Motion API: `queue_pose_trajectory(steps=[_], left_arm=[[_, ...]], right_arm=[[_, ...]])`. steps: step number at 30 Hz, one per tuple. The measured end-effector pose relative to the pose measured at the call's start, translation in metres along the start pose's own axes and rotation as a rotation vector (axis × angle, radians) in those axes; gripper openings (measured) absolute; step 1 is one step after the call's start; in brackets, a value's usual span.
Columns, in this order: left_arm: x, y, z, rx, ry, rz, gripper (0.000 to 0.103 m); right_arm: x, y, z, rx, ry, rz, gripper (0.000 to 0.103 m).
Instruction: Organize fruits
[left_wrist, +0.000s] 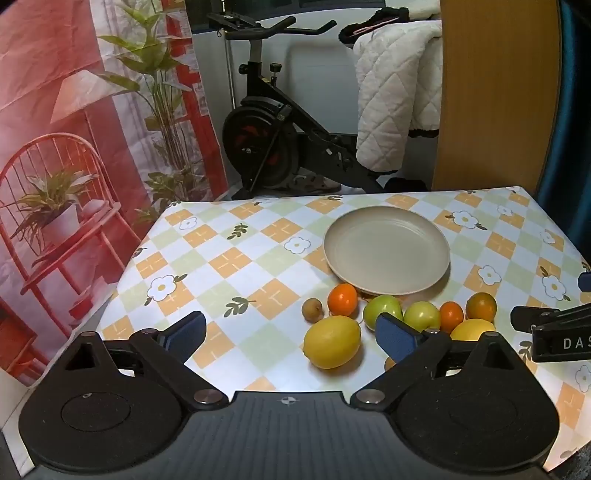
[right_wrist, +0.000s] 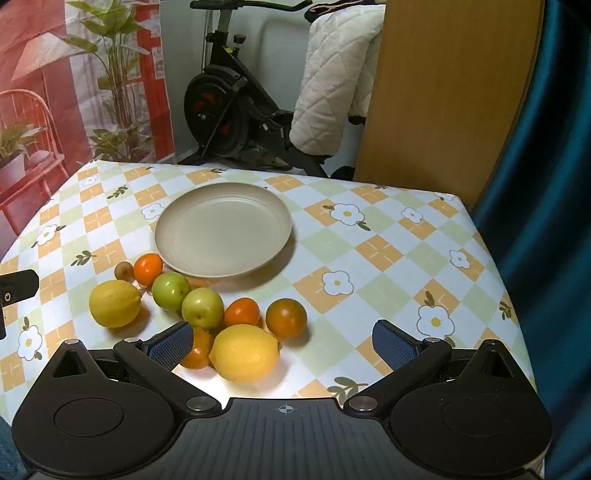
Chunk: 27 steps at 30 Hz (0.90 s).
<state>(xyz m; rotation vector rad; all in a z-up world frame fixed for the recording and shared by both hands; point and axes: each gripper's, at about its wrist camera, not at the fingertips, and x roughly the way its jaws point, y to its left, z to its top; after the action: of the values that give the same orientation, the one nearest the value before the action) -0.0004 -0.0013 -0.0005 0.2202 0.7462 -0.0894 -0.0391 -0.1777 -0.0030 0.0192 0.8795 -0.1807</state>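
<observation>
A beige plate sits empty on the checked tablecloth. In front of it lies a cluster of fruit: two lemons, two green apples, several small oranges and a small brown fruit. My left gripper is open and empty, low over the table, with the left lemon between its fingers' span. My right gripper is open and empty, just behind the near lemon. It also shows in the left wrist view.
The table ends at the far edge and at the left and right sides. Beyond it stand an exercise bike, a white quilt, a wooden panel and a printed red backdrop.
</observation>
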Motion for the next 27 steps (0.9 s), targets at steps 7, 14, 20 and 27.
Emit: queue_pose_trajectory(steps=[7, 14, 20, 27], left_arm=[[0.0006, -0.0002, 0.0028, -0.004, 0.001, 0.008, 0.099], [-0.0039, 0.0024, 0.0015, -0.011, -0.013, 0.012, 0.099], [-0.0036, 0.0043, 0.0009, -0.018, -0.009, 0.011, 0.099], [-0.0027, 0.0040, 0.0013, -0.018, -0.010, 0.013, 0.099]], right_arm=[[-0.0002, -0.0006, 0.0004, 0.002, 0.002, 0.002, 0.103], [0.0006, 0.0015, -0.0027, -0.006, -0.006, -0.007, 0.103], [-0.0024, -0.0031, 0.0037, -0.004, -0.009, -0.007, 0.103], [-0.0035, -0.0013, 0.0016, -0.009, -0.015, -0.009, 0.103]])
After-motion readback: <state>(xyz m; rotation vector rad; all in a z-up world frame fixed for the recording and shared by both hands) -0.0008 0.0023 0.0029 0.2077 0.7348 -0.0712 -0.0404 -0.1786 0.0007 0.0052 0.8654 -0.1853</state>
